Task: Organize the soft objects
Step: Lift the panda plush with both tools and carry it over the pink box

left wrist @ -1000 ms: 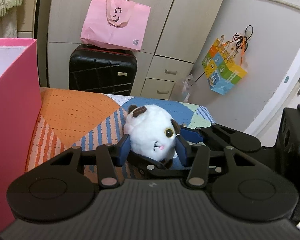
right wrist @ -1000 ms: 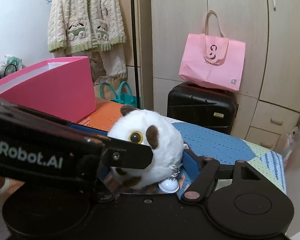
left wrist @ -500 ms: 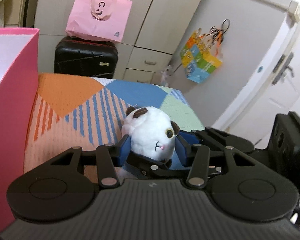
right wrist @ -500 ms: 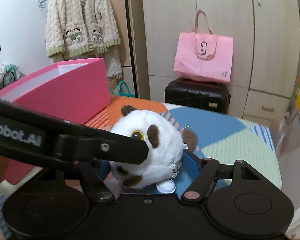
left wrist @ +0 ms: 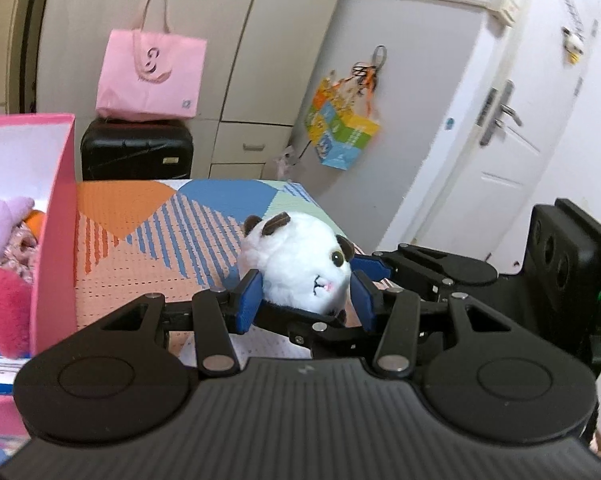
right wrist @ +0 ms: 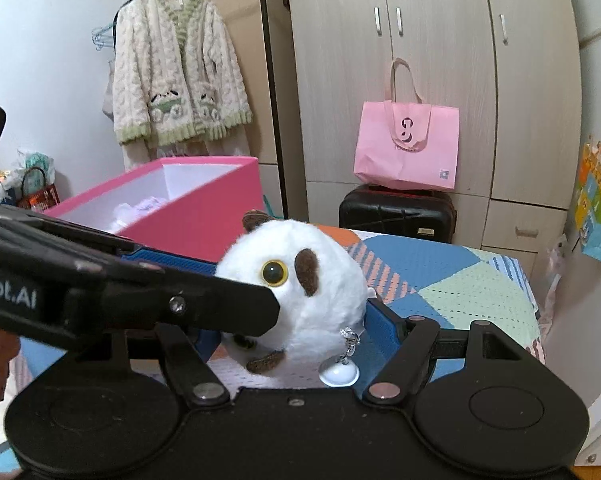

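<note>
Above the patterned bed, the white plush toy is carried between both tools: the left gripper clenches it from either side with its blue pads, and the right gripper grasps the same toy, its jaws spread wide around the round body. At nine o'clock in the left view stands the pink box, holding a purple plush. A pink bag sits on a black suitcase at twelve.
</note>
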Motion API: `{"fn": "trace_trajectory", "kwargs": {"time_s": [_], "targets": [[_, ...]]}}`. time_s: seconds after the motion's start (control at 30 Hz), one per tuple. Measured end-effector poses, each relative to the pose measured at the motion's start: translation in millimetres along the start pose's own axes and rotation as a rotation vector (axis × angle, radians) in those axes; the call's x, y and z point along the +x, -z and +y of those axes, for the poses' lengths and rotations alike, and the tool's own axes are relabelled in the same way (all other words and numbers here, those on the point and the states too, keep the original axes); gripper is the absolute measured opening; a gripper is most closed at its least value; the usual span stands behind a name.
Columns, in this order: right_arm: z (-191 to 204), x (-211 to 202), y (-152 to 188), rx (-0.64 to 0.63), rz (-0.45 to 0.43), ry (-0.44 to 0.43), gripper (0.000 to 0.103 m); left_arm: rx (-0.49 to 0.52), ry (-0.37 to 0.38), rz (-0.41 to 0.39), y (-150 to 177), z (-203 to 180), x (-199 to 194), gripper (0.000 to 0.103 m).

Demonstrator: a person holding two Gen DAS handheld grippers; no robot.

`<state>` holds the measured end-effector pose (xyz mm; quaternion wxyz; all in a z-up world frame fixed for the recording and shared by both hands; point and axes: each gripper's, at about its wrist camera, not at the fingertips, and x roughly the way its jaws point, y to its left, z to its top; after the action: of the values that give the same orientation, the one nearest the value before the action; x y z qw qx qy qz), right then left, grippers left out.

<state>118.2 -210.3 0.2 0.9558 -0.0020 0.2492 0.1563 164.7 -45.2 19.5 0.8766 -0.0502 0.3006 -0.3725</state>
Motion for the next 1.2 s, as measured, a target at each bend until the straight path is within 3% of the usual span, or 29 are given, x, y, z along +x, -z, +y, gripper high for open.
{"fn": "trace_trajectory", "kwargs": {"time_s": [0.5,0.77,1.2], "targets": [[71,-34,1,-0.092,0.077,-0.004,0.078,0.027,-0.005,0.073,21,2,-68,0.047],[117,-39,-15,-0.170,0.086,-0.042,0.078,0.042,-0.053,0.088,18,12,-113,0.047],[170,-21,-64,-0.246,0.024,-0.177,0.078,-0.003,-0.193,-0.031,1,43,-179,0.047]]}}
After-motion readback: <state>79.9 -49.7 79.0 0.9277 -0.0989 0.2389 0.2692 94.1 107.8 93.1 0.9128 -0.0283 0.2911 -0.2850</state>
